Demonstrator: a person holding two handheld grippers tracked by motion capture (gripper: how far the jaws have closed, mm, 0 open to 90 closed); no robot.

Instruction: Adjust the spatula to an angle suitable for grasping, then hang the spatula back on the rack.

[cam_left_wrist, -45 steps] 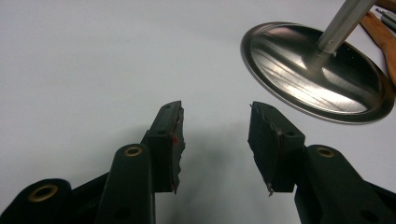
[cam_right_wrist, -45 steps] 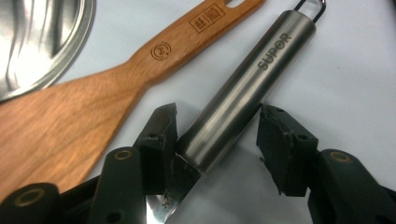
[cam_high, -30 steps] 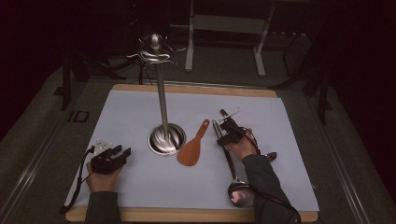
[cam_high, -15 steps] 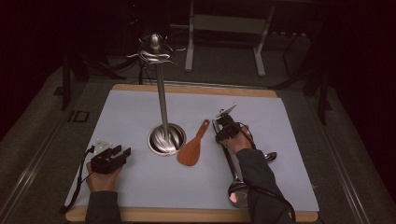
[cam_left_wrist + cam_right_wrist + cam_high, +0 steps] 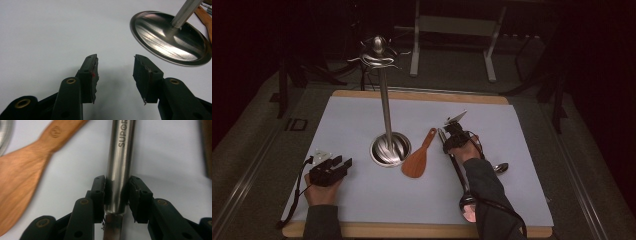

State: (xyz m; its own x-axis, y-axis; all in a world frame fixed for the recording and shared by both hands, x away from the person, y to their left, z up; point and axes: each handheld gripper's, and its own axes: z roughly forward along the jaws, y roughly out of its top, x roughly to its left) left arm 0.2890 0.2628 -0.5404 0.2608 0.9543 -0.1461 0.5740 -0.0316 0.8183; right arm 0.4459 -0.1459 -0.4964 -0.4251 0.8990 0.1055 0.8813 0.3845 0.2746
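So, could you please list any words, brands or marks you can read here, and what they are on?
"SUPOR", cut off at the picture's top edge: on the steel handle between the right gripper jaws.
Round stamped mark on the wooden spatula handle: too blurred to read.

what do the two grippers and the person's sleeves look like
Both the left gripper and right gripper are black, with blocky jaw pads and brass-ringed holes on the links. A grey three-cornered plate tops each, a dark cable trails from each, and the sleeves are dark.
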